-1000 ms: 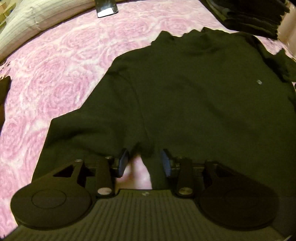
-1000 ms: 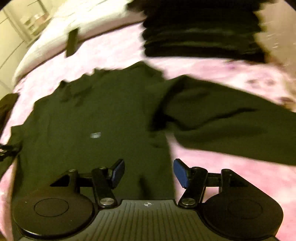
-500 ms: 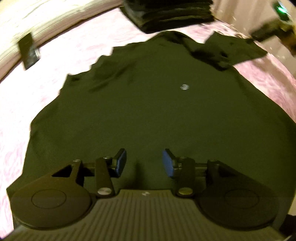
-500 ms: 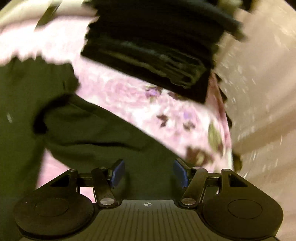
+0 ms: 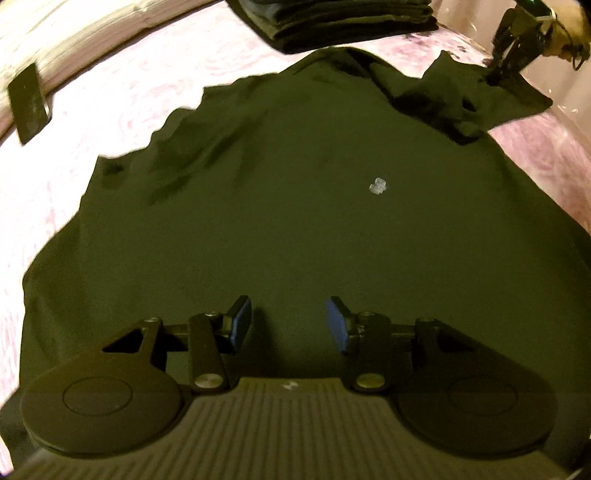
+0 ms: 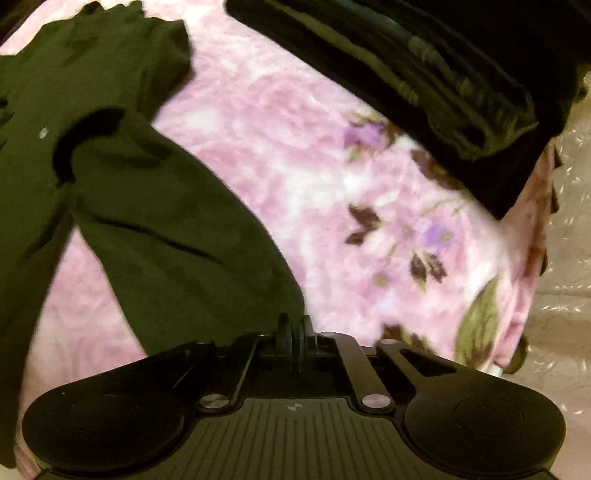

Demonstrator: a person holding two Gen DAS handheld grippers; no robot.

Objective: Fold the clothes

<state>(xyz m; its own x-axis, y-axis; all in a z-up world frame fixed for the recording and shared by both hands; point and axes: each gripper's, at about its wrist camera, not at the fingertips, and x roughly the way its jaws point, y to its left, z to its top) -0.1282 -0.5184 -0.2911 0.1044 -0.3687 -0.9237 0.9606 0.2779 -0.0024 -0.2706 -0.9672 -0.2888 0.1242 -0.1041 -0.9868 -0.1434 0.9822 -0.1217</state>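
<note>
A black long-sleeved shirt [image 5: 295,203] with a small white logo [image 5: 377,185] lies spread on a pink flowered blanket [image 5: 110,110]. My left gripper [image 5: 288,325] hovers over the shirt's lower body, open, with nothing between its blue pads [image 5: 240,325]. The shirt's far sleeve [image 5: 443,99] lies crumpled toward the upper right, where my right gripper [image 5: 506,66] stands at its end, held by a hand [image 5: 569,37]. In the right wrist view that sleeve [image 6: 177,236] runs down to my right gripper [image 6: 295,332], which is shut on the sleeve's end.
A stack of folded dark clothes [image 5: 343,18] [image 6: 443,74] sits at the blanket's far end. A flat dark object [image 5: 27,103] leans by a pale striped pillow [image 5: 74,29]. The blanket's edge [image 6: 535,258] drops off at the right beside a pale wall or floor [image 6: 565,258].
My left gripper moved from the shirt's left side to over its body. My right gripper slid out along the sleeve to its end, rolled, and went from open to shut.
</note>
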